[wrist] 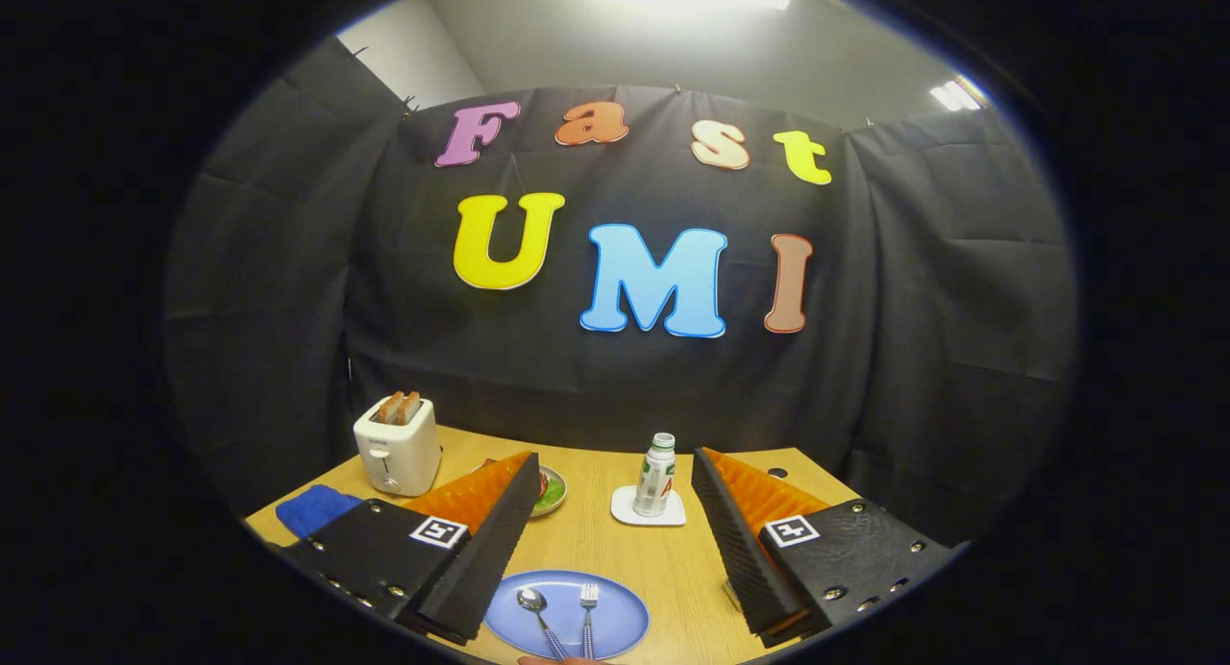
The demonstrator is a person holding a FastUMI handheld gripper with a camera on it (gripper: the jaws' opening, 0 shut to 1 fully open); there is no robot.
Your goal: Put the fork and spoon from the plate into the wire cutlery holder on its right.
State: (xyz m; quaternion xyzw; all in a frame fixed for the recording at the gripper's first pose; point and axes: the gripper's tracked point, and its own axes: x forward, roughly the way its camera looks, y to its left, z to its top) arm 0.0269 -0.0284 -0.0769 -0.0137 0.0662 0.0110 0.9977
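The gripper (615, 540) hangs released above the table, its two ribbed black fingers (480, 550) spread wide with orange ridged backs and square marker tags on the blocks behind them. Low in the frame, between the fingers, a round, smooth blue plate (610, 627) holds a shiny spoon (531, 603) on the left and a fork (588, 598) on the right, lying side by side with patterned handles. The table (586, 540) is pale wood grain, backed by black cloth. Towards the middle stands a small bottle (656, 473) on a white coaster (627, 506). At centre left sit a white toaster (396, 444) with toast, a blue cloth (312, 508) and a small dish (553, 492).
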